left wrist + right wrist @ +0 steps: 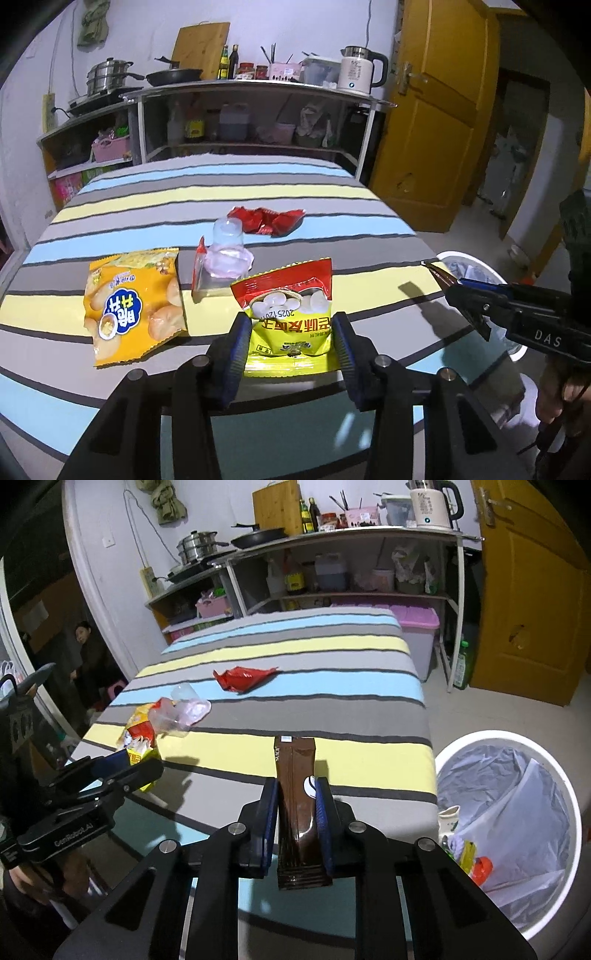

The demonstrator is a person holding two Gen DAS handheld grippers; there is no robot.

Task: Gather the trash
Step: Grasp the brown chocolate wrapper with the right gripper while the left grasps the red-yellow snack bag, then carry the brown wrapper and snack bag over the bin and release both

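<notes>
My left gripper point(290, 334) is shut on a yellow and red snack bag point(290, 314), held just above the striped table point(207, 192). My right gripper point(295, 805) is shut on a brown wrapper point(297, 775) over the table's near right edge. A white bin point(513, 812) with a clear liner and some trash stands on the floor to the right. On the table lie an orange snack bag point(133, 306), a clear plastic bag with a cup point(225, 258) and a crumpled red wrapper point(266, 219). The right gripper also shows in the left wrist view point(461, 291).
Shelves point(255, 110) with pots, bottles and a kettle point(360, 70) stand behind the table. A yellow door point(436, 122) is to the right. A pink-lidded box point(417, 631) sits by the table's far corner. A person point(88, 653) crouches at the left.
</notes>
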